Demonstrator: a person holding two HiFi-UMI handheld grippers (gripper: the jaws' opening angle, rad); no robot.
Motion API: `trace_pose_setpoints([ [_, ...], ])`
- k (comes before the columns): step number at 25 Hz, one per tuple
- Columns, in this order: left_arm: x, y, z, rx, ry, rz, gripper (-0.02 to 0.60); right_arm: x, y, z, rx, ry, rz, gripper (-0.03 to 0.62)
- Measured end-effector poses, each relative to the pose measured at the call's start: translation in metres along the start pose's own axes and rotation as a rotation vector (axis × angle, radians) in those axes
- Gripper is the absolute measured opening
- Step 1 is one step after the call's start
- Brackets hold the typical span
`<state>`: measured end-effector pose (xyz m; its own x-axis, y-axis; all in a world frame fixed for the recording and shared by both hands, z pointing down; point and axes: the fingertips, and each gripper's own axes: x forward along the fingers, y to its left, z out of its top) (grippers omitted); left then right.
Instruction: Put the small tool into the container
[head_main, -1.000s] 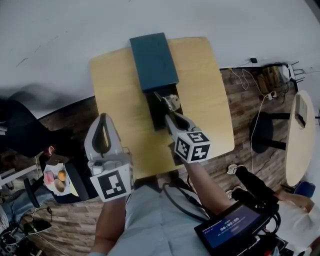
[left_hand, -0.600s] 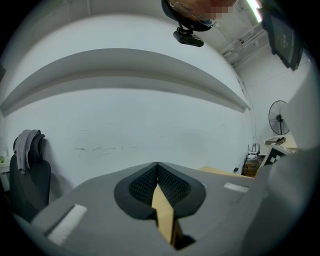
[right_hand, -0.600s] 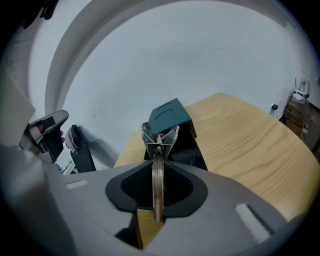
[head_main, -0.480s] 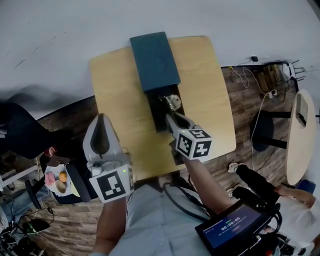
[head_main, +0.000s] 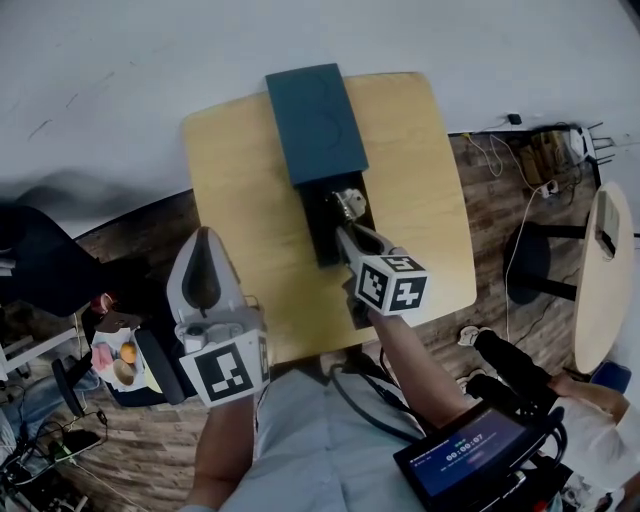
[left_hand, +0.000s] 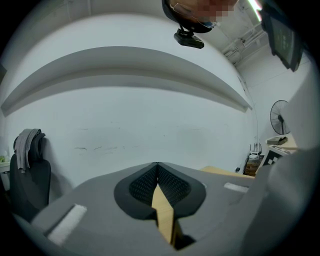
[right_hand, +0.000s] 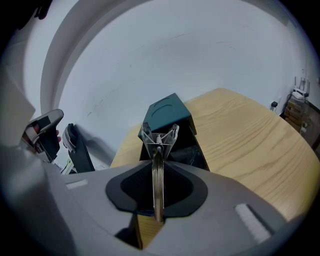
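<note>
The small metal tool (right_hand: 158, 161), forked at its tip, is held over the opened dark end of the teal container (head_main: 318, 120).

A white wall (head_main: 120, 60) stands behind the pale wooden worktop (head_main: 240, 190); the brown brick-patterned floor (head_main: 480, 215) carries cables (head_main: 492, 150), a round side table (head_main: 600, 290) and a dark chair (head_main: 45, 265)

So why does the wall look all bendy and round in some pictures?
Left gripper view: the wide lens bends the straight ledge into an arch, and the corners go dark. Right gripper view: same bending, the table edge curves, the tool stays sharp. Head view: straighter, slightly soft.
</note>
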<state>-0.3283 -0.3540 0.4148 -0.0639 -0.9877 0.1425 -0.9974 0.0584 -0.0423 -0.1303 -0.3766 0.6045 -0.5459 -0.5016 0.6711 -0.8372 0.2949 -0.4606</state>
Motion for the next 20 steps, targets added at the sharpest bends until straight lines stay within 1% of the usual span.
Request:
trace_pose_setpoints([
  [8,0.005,0.007,-0.003,0.001,0.004,0.011,0.011,0.01,0.002,0.0,-0.002,0.023,0.003,0.074],
  [14,0.01,0.01,-0.003,0.007,-0.006,0.013,0.011,0.014,0.004,-0.002,-0.019,0.084,0.012,0.077],
  [17,0.013,0.01,-0.002,0.008,-0.011,0.007,0.011,0.016,0.006,-0.004,-0.021,0.099,0.021,0.089],
  [20,0.013,0.008,-0.003,0.002,-0.003,0.002,0.011,0.016,0.009,-0.006,-0.03,0.114,0.032,0.116],
])
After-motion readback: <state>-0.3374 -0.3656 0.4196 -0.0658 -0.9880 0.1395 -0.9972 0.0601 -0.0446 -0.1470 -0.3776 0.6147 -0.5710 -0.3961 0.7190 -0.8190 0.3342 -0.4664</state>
